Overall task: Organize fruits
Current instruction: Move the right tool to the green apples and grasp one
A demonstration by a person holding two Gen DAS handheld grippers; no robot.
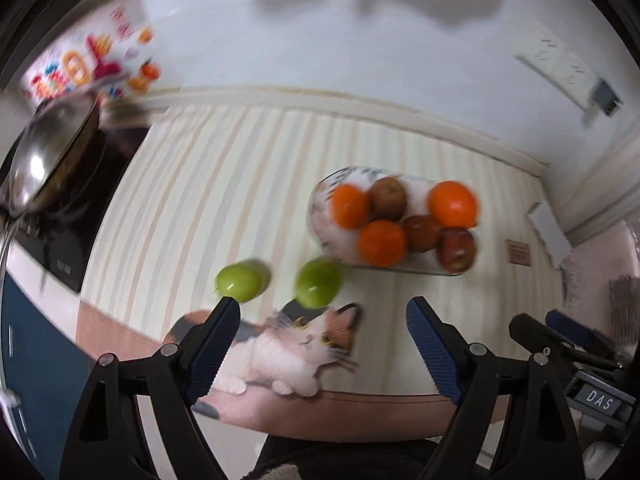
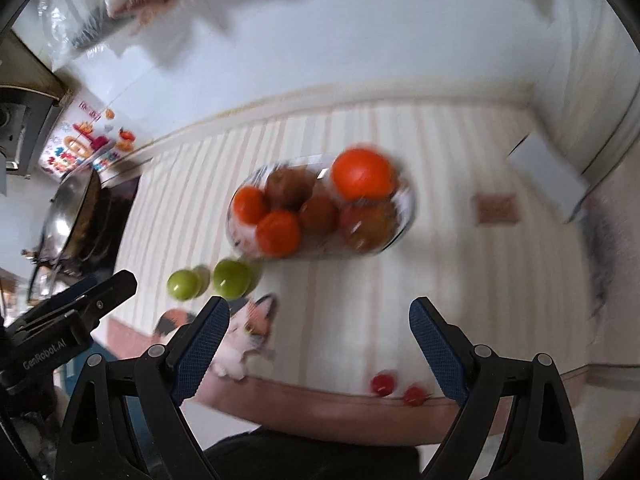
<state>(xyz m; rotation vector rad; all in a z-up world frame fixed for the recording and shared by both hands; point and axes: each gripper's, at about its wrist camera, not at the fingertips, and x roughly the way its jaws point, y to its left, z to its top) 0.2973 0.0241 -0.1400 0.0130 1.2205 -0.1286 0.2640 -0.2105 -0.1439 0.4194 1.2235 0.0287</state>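
Both claws hang over the near edge of the worktop (image 1: 192, 184), their fingers spread wide and gripping nothing: the left claw (image 1: 324, 344) and the right claw (image 2: 320, 344). A glass bowl (image 1: 320, 216) near the middle of the worktop holds oranges and darker fruit, blurred, perhaps apples. Two green apples (image 1: 318, 283) lie loose just in front of the bowl, toward the near left. Two small red fruits (image 2: 382, 385) sit at the near edge. The gathering looks part done; next, a claw must drop around a loose apple and close.
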